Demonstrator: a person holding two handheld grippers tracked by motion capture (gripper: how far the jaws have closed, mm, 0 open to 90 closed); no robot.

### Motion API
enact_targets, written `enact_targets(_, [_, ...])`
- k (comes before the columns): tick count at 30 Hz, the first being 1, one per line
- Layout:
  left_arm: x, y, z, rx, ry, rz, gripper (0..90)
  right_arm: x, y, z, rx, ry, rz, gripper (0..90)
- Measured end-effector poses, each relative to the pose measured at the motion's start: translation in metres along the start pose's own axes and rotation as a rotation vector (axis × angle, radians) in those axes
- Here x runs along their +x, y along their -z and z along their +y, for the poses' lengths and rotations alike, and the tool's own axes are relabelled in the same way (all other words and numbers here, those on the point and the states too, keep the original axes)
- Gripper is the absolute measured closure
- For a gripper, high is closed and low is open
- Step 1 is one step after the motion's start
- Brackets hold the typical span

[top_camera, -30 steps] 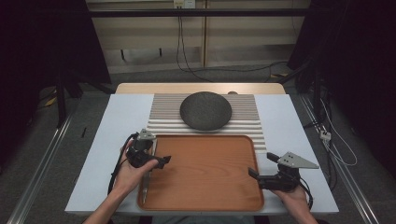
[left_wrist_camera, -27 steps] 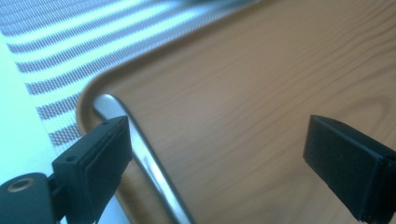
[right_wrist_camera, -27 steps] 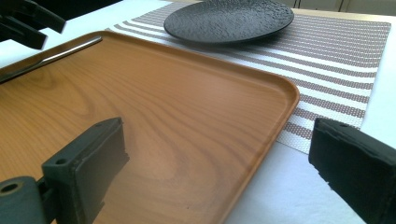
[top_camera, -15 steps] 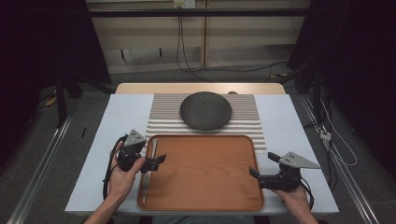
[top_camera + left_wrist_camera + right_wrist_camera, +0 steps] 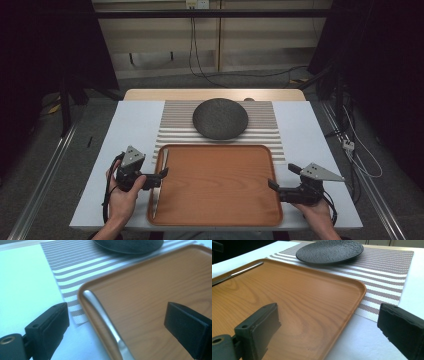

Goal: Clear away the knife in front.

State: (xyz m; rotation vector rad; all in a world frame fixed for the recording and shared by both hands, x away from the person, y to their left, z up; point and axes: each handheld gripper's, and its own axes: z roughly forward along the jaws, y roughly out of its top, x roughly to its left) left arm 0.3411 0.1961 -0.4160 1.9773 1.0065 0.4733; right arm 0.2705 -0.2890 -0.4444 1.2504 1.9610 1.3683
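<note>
A wooden tray lies at the table's near middle. A silver utensil rests inside it along the left rim. My left gripper stands open at that rim. In the left gripper view its jaws straddle the tray's rim and the utensil's handle, touching neither. My right gripper is open at the tray's right rim. The right gripper view has one jaw over the wood and the other over the white table. The utensil lies at the far side.
A dark round plate sits on a striped placemat just behind the tray. The tray's far edge overlaps the mat. White tabletop runs on both sides. Cables hang off the table's right side.
My left gripper has drawn back to the left and toward the near edge, off the tray's inside to its left rim. The right gripper has hardly moved.
</note>
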Motion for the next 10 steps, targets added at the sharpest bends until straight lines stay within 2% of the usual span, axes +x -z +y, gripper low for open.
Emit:
enact_targets(2, [-0.0004, 0.0017, -0.0043, 0.010, -0.032, -0.004, 6.3, 0.0008, 0.0008, -0.0001, 0.000, 0.000, -0.001, 4.0])
enact_targets(4, [-0.0012, 0.0041, -0.0070, 0.013, -0.044, -0.001, 6.3, 0.0012, 0.0012, -0.0002, 0.000, 0.005, -0.002, 4.0])
enact_targets(6, [-0.0016, 0.0054, -0.0080, 0.000, -0.036, -0.009, 6.3, 0.0012, 0.0014, -0.0002, -0.002, 0.002, -0.003, 4.0])
enact_targets(10, [-0.0042, 0.0036, -0.0085, 0.016, -0.053, -0.015, 6.3, 0.0016, 0.0011, 0.0001, -0.001, 0.006, -0.006, 4.0])
